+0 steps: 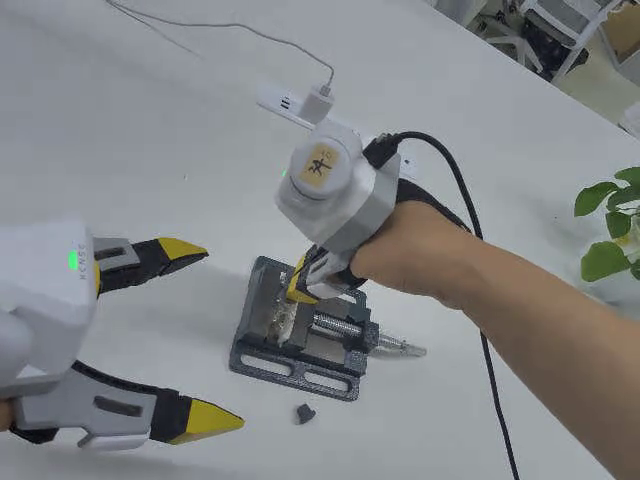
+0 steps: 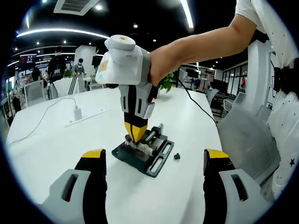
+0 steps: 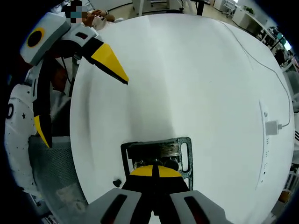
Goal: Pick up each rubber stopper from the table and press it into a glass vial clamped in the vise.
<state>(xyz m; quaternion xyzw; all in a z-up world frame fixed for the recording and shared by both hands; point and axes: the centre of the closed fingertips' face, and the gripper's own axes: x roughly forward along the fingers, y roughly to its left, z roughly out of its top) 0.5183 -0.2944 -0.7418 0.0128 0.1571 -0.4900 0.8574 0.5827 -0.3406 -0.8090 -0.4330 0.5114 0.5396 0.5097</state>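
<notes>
The vise [image 1: 295, 372] at lower centre looks matt grey metal, its screw [image 1: 400, 347] shiny steel. The white table [image 1: 130, 150] is smooth, faintly glossy.

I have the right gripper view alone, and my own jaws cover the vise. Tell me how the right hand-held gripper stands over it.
Observer: In the left gripper view the right hand-held gripper stands nearly upright, with its shut tips down on top of the vise.
Operator: Report what my jaws are hiding.
Observer: The head view shows the vise screw sticking out of the vise's right end, as that view has it.
Operator: Now check the other hand.
Observer: The left hand-held gripper has a green light lit on its body, seen in the head view.
</notes>
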